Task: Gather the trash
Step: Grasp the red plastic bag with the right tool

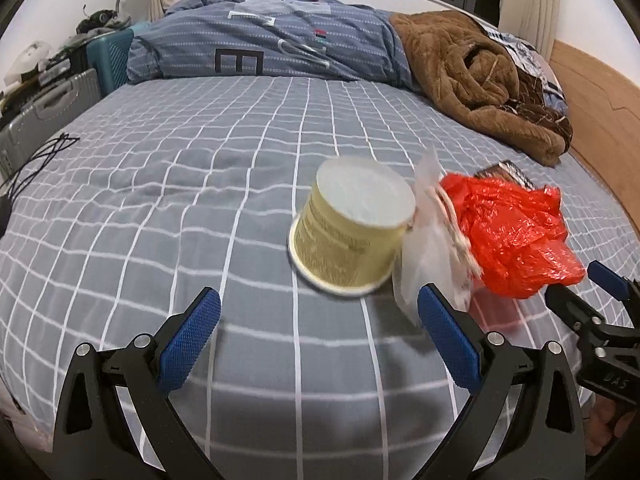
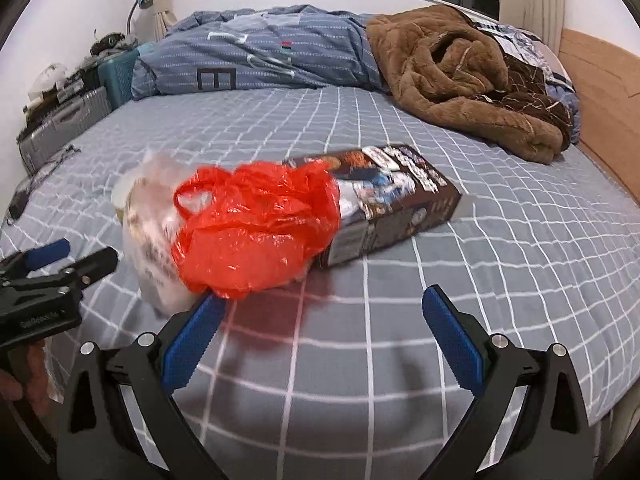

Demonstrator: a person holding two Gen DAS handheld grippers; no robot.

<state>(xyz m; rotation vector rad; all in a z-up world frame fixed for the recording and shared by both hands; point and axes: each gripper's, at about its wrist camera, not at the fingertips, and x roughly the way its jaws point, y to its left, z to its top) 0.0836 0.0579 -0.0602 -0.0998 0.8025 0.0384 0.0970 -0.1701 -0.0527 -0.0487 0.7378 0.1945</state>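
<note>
Grey checked bed (image 1: 200,208) carries everything: left claw (image 1: 318,332) and right claw (image 2: 318,330) hover spread, empty; just beyond lie the tipped cup (image 1: 352,232), clear bag (image 1: 432,264), red bag (image 2: 256,232), then brown box (image 2: 400,196).

Bedroom: bed (image 1: 200,208), duvet (image 1: 280,40)

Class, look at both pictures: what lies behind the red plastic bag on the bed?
Behind the red plastic bag lies a dark printed box, its near end covered by the bag. What the box holds cannot be seen.
</note>
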